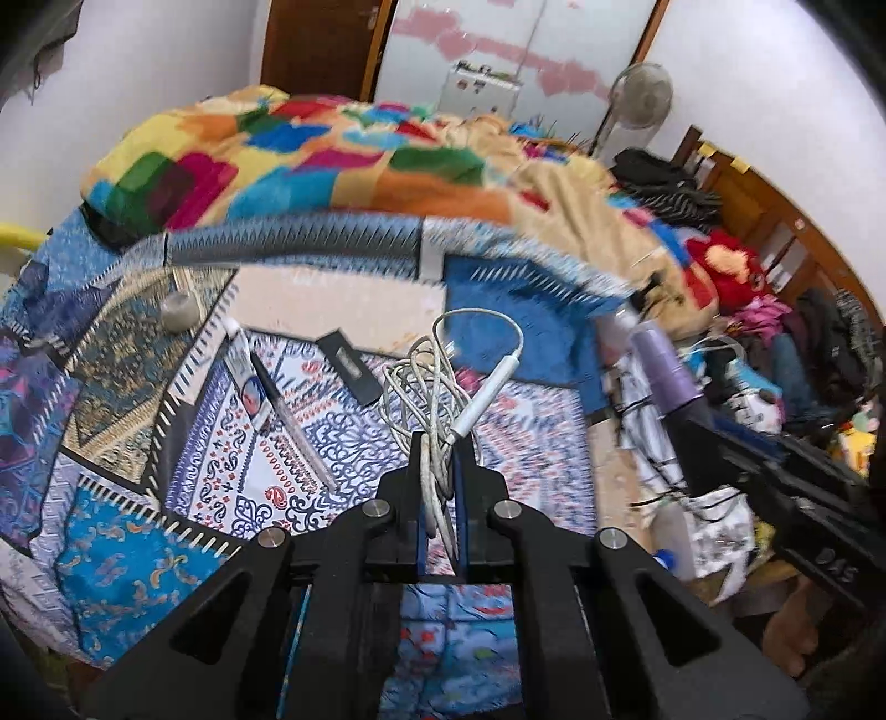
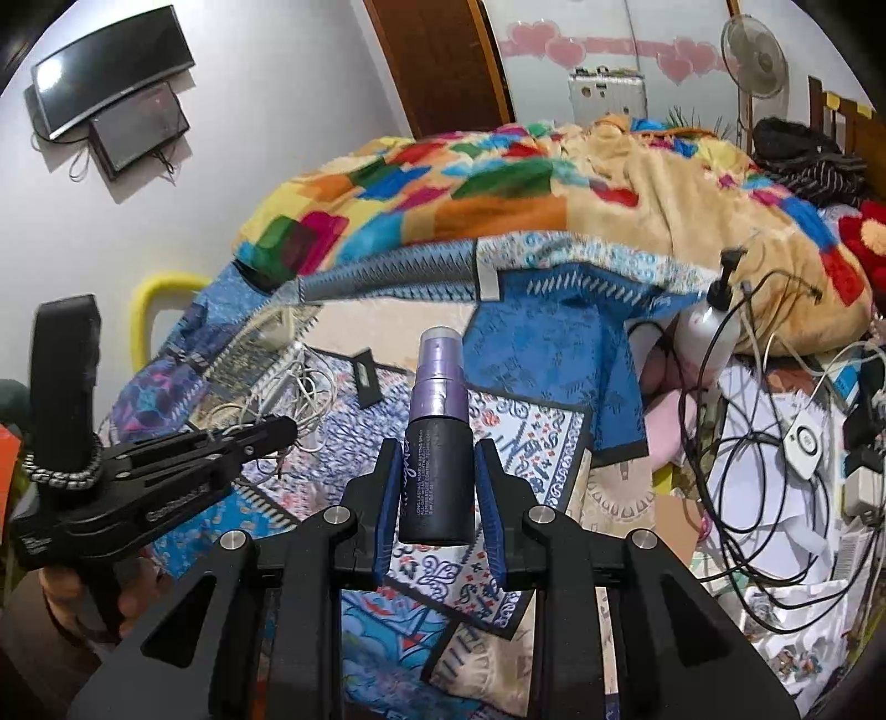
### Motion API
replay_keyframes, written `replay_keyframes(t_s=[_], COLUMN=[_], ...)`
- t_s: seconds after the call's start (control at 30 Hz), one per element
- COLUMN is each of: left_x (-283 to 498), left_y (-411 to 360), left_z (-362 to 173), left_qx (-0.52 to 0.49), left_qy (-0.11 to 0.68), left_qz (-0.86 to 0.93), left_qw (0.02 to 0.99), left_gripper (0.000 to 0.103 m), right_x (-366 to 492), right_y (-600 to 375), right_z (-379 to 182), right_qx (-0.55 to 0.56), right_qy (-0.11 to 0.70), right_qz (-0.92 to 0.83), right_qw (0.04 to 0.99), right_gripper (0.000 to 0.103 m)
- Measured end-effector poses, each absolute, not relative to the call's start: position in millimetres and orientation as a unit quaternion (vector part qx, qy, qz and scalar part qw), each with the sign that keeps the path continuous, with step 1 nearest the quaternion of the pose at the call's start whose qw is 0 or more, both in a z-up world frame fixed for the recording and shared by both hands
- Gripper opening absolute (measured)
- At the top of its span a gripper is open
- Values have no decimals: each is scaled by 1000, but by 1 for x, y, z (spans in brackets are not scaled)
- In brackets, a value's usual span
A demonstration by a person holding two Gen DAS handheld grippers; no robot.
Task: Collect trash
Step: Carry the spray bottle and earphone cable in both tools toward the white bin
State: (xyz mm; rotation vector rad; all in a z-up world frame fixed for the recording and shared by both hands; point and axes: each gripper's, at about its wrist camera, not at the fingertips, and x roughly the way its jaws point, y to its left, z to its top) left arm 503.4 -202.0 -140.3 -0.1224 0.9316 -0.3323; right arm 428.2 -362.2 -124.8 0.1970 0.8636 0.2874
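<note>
My left gripper (image 1: 441, 443) is shut on a bundle of white cable (image 1: 426, 382) and holds it above the patterned floor cloth (image 1: 288, 459). The same gripper and cable show at the left of the right wrist view (image 2: 282, 429). My right gripper (image 2: 437, 448) is shut on a small black and purple spray bottle (image 2: 437, 443), held upright above the cloth. That bottle also shows at the right of the left wrist view (image 1: 662, 365). A toothpaste tube (image 1: 246, 376), a pen (image 1: 293, 415) and a flat black case (image 1: 351, 365) lie on the cloth.
A bed with a colourful blanket (image 1: 343, 160) fills the back. A white pump bottle (image 2: 706, 327), tangled black cables (image 2: 736, 443), papers and a power strip (image 2: 858, 482) clutter the right. A roll of tape (image 1: 178, 311) lies at far left. A fan (image 2: 753, 52) stands behind.
</note>
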Motion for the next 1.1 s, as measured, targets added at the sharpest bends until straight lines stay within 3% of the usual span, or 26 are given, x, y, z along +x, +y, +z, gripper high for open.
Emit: replay_keyframes(t_s=[0.37,1.1], left_x=[429,281], left_y=[-174,-46], left_z=[-50,-4], left_qx=[-38,-40], left_qy=[378,330], left_qz=[-155,-56], left_qw=[912,942], left_gripper=[6,6], right_x=[381,277], right_y=[-346,-249], right_z=[-57,13], right_qx=[85,34], right_qy=[365,299], right_qz=[152,227], right_qw=[915,926], right_gripper=[24,24])
